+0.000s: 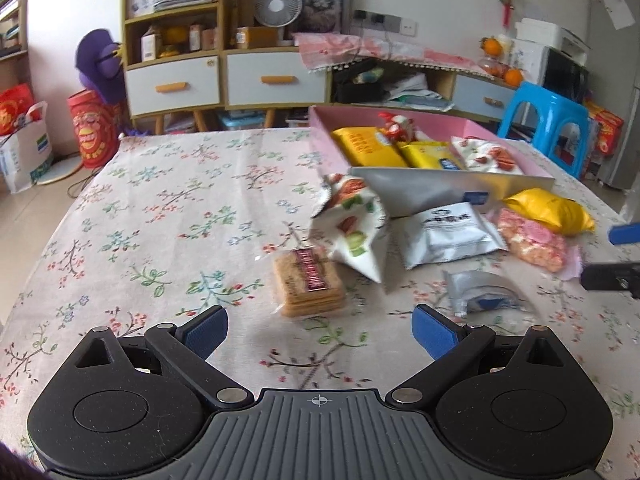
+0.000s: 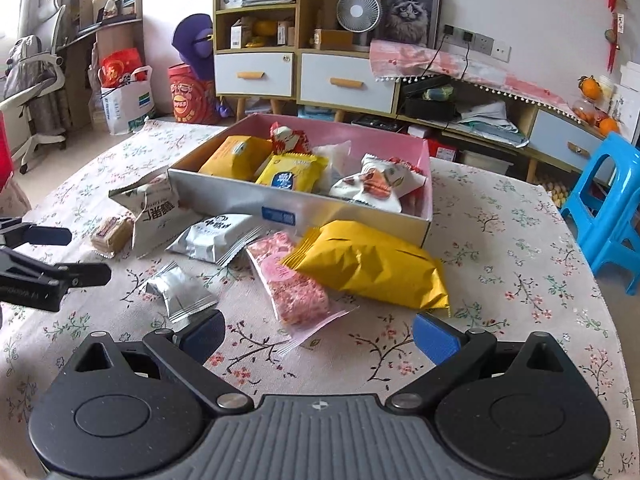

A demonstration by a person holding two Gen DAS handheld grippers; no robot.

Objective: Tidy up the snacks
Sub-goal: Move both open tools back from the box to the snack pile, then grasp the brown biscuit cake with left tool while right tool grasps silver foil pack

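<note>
Nearby, blurred biscuit pack (image 1: 308, 286), silver pouch (image 1: 482, 294)

Matt floral cloth table (image 2: 500, 240); glossy, perhaps foil, silver packet (image 2: 180, 294).

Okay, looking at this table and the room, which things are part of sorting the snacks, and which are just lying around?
Job: pink box, big yellow bag, pink packet, white packet, silver packet, biscuit pack.

Lying about: blue stool, fan, cat picture, oranges.

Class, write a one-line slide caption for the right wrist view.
Open right hand-held gripper hovers before a pink snack pack and yellow bag, near a half-filled box.
</note>
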